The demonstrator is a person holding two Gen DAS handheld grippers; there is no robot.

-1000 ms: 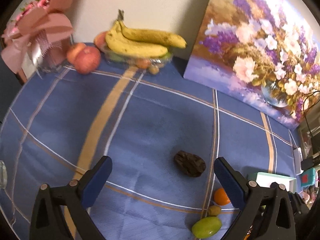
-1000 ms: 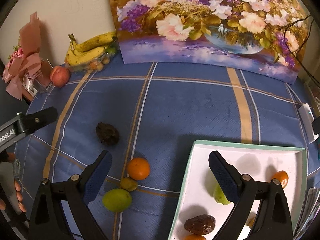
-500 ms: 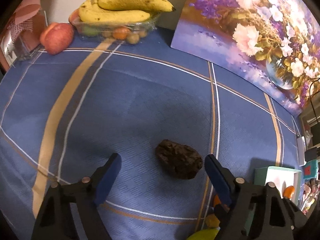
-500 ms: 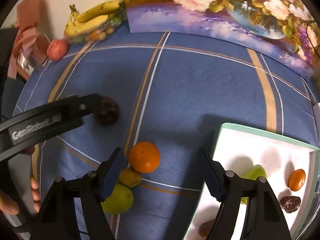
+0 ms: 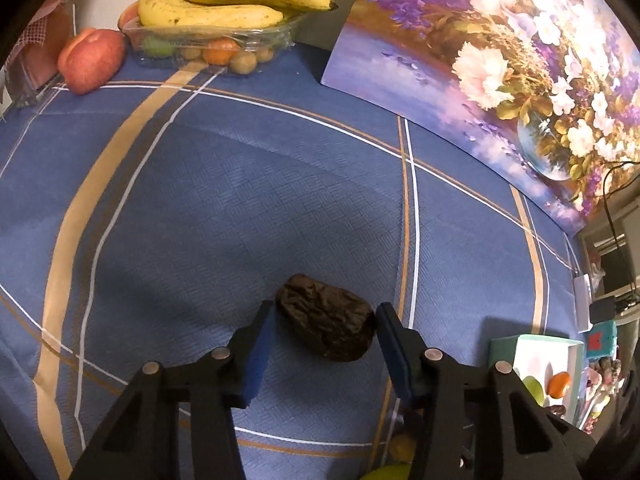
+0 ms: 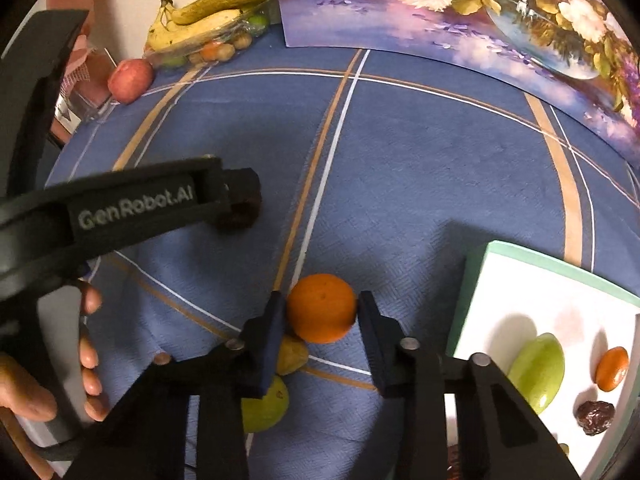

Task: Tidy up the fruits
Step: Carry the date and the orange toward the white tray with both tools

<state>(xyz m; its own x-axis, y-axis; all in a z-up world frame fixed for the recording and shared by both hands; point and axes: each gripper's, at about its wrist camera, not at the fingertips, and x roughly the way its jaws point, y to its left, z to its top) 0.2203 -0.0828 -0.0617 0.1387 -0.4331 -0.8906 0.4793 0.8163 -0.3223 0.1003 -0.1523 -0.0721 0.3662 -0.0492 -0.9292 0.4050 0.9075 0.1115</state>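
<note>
1. Straddling a dark wrinkled dried fruit [image 5: 326, 328] on the blue plaid-clothed desk [image 5: 240, 200], the left hand-held gripper [image 5: 325, 330] stands open, pads just clear.
2. The right hand-held gripper [image 6: 321, 320], narrowly open, flanks a round orange [image 6: 321, 313].
3. Right of it sits a white green-rimmed tray [image 6: 520, 264] holding fruit.

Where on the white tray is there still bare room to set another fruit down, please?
The white tray's near-left half is bare, bordered by its mint rim. The far side is crowded: green fruit, small orange fruit and dark date cluster there.
</note>
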